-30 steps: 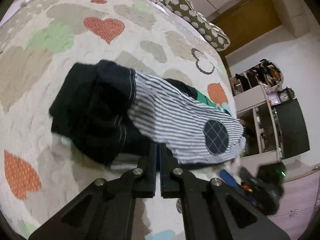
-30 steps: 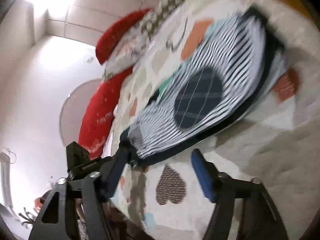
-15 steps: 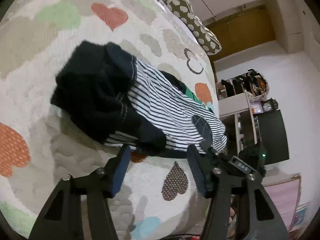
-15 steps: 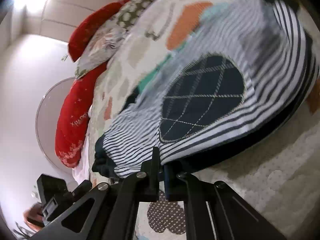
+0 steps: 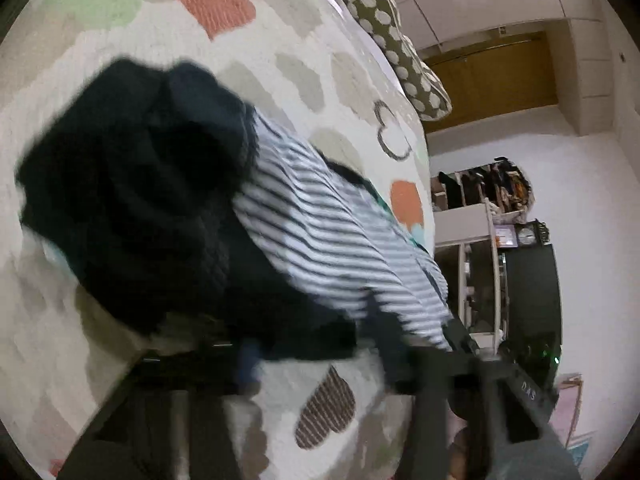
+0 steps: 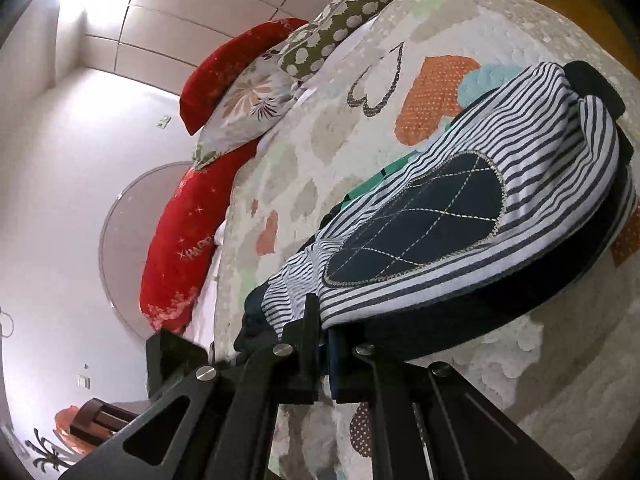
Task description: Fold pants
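The folded pants (image 5: 312, 232) lie on the heart-patterned bedspread (image 5: 120, 8). They are navy-and-white striped with a dark navy part bunched at the left. In the right wrist view the pants (image 6: 500, 160) show a dark quilted knee patch (image 6: 416, 228). My left gripper (image 5: 316, 360) is open, its blurred fingers at the near edge of the pants, dark fabric between them. My right gripper (image 6: 324, 344) is shut on the near edge of the pants. It also shows in the left wrist view (image 5: 468, 344) at the striped end.
A spotted olive pillow (image 6: 344, 20), a floral pillow (image 6: 244, 100) and red cushions (image 6: 180, 240) lie at the head of the bed. Beyond the bed edge stand shelves (image 5: 476, 240), a dark cabinet (image 5: 528, 292) and a wooden door (image 5: 492, 76).
My left gripper opened from shut and moved in against the dark near edge of the pants. My right gripper closed from open onto the striped edge and stays shut there.
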Demonstrator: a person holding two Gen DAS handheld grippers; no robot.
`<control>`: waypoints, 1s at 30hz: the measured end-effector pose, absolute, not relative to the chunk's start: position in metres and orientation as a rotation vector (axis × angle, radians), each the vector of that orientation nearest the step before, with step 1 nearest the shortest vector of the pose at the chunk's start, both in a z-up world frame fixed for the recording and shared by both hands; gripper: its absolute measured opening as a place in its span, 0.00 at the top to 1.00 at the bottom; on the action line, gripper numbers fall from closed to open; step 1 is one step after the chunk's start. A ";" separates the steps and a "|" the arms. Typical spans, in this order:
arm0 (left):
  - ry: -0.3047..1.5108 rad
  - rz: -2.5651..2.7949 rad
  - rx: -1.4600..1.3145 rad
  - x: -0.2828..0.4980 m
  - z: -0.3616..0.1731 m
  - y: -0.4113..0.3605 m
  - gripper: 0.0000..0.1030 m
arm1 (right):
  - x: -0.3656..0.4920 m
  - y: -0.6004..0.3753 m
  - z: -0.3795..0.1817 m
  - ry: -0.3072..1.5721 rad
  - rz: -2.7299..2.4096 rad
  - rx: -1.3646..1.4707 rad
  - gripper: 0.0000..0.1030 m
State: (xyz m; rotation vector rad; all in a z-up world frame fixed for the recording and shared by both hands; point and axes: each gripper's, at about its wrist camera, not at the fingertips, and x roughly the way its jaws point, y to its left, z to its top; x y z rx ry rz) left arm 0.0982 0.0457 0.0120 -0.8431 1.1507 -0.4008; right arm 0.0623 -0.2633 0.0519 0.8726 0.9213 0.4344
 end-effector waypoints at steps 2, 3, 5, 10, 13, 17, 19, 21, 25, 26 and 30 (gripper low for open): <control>1.135 -0.380 -0.809 0.106 0.018 0.050 0.82 | 0.063 -0.263 0.054 0.922 0.433 0.850 0.96; 1.126 -0.368 -0.793 0.111 0.022 0.051 0.82 | 0.065 -0.263 0.055 0.923 0.433 0.832 0.96; 1.115 -0.360 -0.764 0.128 0.031 0.052 0.82 | 0.076 -0.261 0.057 0.932 0.430 0.803 0.96; 1.088 -0.294 -0.682 0.193 0.050 0.053 0.81 | 0.145 -0.248 0.075 0.937 0.399 0.661 0.94; 1.121 -0.262 -0.679 0.237 0.044 0.061 0.68 | 0.204 -0.245 0.075 0.947 0.346 0.600 0.64; 1.109 -0.298 -0.806 0.256 0.043 0.088 0.46 | 0.244 -0.267 0.081 0.904 0.169 0.519 0.45; 1.078 -0.312 -0.811 0.250 0.049 0.100 0.44 | 0.244 -0.285 0.088 0.867 0.134 0.526 0.38; 1.063 -0.334 -0.828 0.242 0.055 0.114 0.40 | 0.236 -0.308 0.095 0.827 0.072 0.512 0.32; 1.028 -0.311 -0.743 0.211 0.066 0.136 0.26 | 0.209 -0.353 0.090 0.828 0.005 0.550 0.32; 1.026 -0.282 -0.709 0.202 0.065 0.139 0.22 | 0.201 -0.362 0.087 0.831 0.001 0.567 0.32; 1.078 -0.224 -0.617 0.165 0.040 0.154 0.21 | 0.156 -0.384 0.069 0.846 0.005 0.596 0.31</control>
